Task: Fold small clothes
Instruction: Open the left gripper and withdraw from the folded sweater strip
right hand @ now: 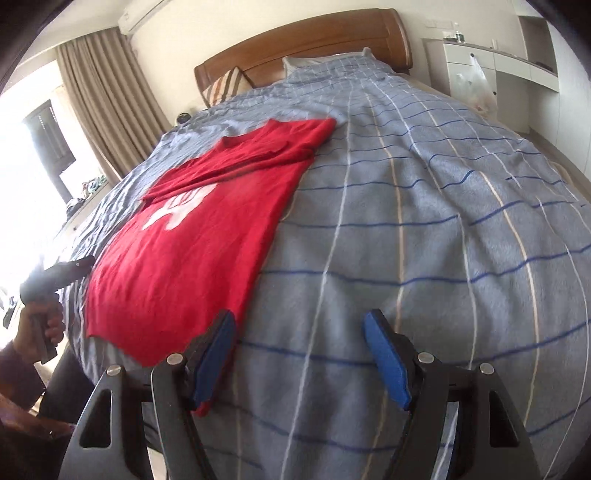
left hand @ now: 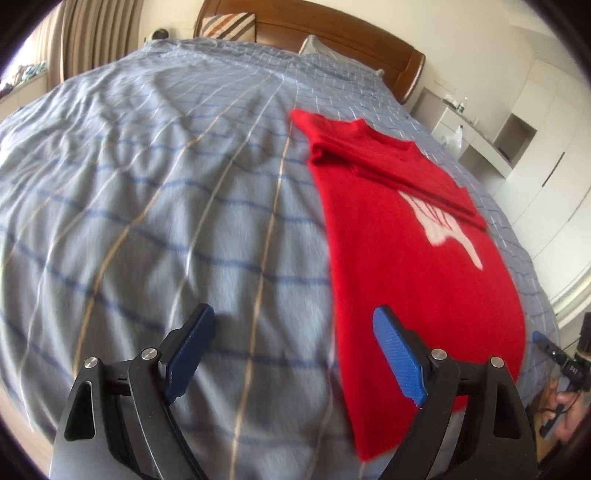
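A small red sweater (left hand: 417, 254) with a white print lies flat on the bed, its sleeves folded across the chest. In the right wrist view the sweater (right hand: 192, 251) lies to the left. My left gripper (left hand: 291, 321) is open and empty above the sweater's lower left corner. My right gripper (right hand: 299, 325) is open and empty just right of the sweater's lower right corner. The right gripper shows at the left wrist view's right edge (left hand: 546, 343). The left gripper shows in a hand at the right wrist view's left edge (right hand: 70, 269).
The bed has a blue checked blanket (left hand: 166, 206), a wooden headboard (right hand: 303, 48) and a striped pillow (left hand: 229, 26). White cabinets (left hand: 535, 155) stand right of the bed. Curtains (right hand: 107, 88) and a window are on the left.
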Available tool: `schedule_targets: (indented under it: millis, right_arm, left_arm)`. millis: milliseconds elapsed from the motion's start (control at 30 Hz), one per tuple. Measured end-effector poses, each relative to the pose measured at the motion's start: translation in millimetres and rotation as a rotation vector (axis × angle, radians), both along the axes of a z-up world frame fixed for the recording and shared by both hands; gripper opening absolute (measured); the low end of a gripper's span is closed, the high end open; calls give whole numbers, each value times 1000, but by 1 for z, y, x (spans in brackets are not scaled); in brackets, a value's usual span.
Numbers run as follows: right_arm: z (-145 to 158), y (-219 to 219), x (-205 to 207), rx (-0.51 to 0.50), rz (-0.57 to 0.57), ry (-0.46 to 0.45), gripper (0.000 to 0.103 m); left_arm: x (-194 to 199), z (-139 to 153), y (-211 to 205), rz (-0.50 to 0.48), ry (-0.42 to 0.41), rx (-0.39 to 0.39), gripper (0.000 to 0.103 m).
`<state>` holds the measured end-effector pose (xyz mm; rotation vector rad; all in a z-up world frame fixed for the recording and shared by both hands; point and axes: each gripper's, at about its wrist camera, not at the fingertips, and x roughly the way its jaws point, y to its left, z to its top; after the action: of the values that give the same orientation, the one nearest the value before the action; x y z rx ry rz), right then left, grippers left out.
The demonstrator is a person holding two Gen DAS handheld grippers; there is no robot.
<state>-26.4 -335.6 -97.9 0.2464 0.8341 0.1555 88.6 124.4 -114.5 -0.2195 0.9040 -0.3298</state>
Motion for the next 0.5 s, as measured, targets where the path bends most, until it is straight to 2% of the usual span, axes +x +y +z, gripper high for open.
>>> schedule_targets:
  millis: [67,167,300,400,467,500]
  right_arm:
    - [-2,13,-9,58,61,16,72]
    - [-16,25,-14,173,128,86,72]
    - [-31,31,-6,237,135,114,71]
    - [-41,36,5,295,142,135,67]
    - [-47,41,15,300,154,147,57]
    - [-49,43,18,304,148,154,56]
  left_arm:
    - [-23,-6,-4,-27,32,-29,89]
    - [-39,-14,-13,-76,74,-67,87]
    - [-41,-21,-28,-111,77,-44,79]
    - [-40,-27,-26,-103,76,-72,77]
    - [-40,-30,-24,-95,81,-83,73]
    - [-41,-30,-24,-95,82,-79,66]
